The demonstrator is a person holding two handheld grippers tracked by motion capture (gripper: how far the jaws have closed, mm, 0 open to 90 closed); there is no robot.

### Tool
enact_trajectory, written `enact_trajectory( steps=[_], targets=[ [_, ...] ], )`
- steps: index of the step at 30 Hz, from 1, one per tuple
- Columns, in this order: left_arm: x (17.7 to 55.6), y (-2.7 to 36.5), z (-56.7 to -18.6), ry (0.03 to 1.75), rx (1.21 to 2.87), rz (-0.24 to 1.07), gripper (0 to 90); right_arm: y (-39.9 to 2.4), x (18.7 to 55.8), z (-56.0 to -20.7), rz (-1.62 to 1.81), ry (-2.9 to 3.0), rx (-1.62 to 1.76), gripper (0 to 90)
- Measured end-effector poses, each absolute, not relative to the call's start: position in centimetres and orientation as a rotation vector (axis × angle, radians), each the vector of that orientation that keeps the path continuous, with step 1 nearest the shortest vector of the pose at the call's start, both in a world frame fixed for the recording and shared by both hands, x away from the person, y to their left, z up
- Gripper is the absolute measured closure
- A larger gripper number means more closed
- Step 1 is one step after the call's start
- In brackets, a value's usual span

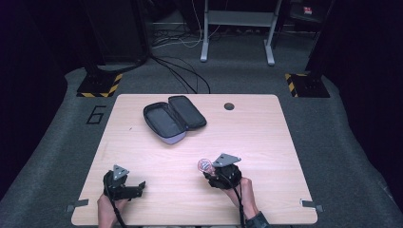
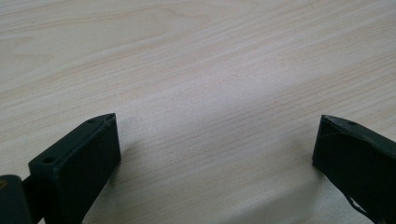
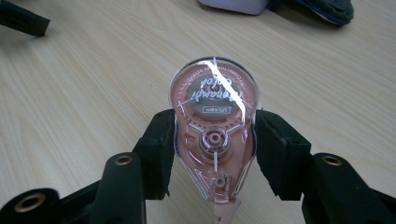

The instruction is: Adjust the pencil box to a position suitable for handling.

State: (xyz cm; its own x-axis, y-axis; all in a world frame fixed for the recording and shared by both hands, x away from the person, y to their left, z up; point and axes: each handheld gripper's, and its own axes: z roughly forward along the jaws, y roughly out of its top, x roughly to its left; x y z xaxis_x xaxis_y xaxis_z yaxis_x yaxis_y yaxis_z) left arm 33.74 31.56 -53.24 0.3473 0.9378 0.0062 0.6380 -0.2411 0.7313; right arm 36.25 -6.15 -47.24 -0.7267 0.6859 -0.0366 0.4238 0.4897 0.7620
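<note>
The right tool was clenched on a pink, clear-shelled correction tape dispenser, one jaw pressing each flank of its narrow end, its round end pointing away from the hand. In the high view the dispenser appeared lifted just off the counter, near the front edge and well apart from the open pencil case lying toward the back. Judged from that, the pick-up was done, and what remained was most likely the carry across to the case and the release into its open half; the case itself looked empty as far as could be told. The right hand came in from the bottom edge, forearm angled up and to the left, the tool pointing toward the case. The left tool sat low at the front left, aimed level across the wood, its jaws spread wide with nothing between them, bare counter showing in the gap.
</note>
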Motion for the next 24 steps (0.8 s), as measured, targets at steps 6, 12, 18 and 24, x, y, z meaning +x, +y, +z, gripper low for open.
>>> enact_trajectory(
  steps=[6, 12, 18, 24],
  targets=[
    [33.7, 31.6, -53.2, 1.370, 1.974, 0.603, 0.8, -8.0, 36.0, -47.2, 1.063, 2.372, 0.967, 49.3],
    [33.7, 31.6, -53.2, 1.370, 1.975, 0.603, 0.8, -10.1, 35.9, -47.2, 1.039, 2.338, 1.021, 49.3],
    [33.7, 31.6, -53.2, 1.370, 1.975, 0.603, 0.8, -12.6, 35.9, -47.2, 1.020, 2.285, 1.085, 49.3],
    [33.7, 31.6, -53.2, 1.370, 1.975, 0.603, 0.8, -15.4, 36.1, -47.6, 0.983, 2.223, 1.161, 49.3]
  ],
)
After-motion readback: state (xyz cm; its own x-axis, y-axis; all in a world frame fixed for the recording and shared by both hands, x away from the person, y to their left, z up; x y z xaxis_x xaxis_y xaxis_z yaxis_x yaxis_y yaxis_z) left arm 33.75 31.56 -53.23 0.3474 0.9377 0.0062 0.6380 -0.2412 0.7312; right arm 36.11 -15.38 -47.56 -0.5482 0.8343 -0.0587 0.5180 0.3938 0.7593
